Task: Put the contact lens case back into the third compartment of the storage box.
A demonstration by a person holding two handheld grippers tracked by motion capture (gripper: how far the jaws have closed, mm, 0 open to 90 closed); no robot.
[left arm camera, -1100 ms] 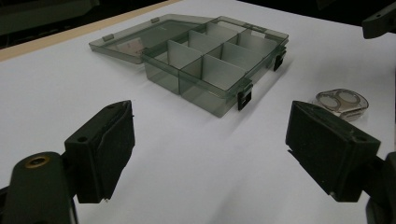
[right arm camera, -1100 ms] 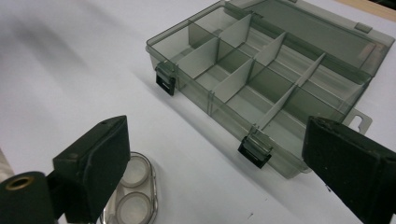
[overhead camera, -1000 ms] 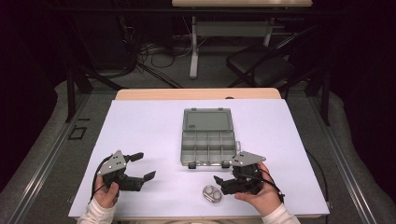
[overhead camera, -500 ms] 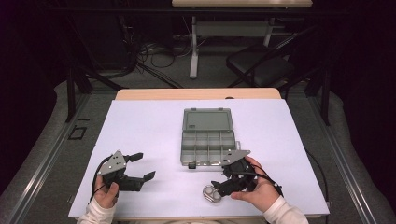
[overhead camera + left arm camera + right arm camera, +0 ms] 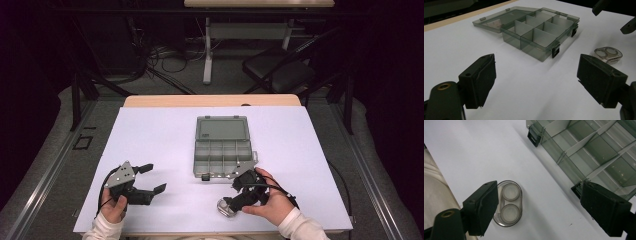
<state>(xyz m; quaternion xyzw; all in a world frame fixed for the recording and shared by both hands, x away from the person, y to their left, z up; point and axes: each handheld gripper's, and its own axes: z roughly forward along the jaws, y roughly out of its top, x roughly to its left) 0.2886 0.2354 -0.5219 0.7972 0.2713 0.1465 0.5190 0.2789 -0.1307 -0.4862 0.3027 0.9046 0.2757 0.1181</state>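
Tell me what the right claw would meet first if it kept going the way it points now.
Probably the white table surface between its open jaws. The right claw points steeply down; the contact lens case lies just inside its left jaw, and the compartment box sits beyond the other. Depth is unclear.

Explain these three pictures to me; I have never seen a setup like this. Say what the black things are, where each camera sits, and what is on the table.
A person sits at a table holding a two-jaw grasping tool in each hand: the left tool and the right tool. The high view looks down from above. The other two pictures come from cameras riding on each tool, so the black blocks at their bottom edges are that tool's own jaws.

On the white table cover lies an open compartment box, its compartments apparently bare, and a small clear oval case with two round wells. Both tools are open and hold nothing; the right one hovers by the oval case.
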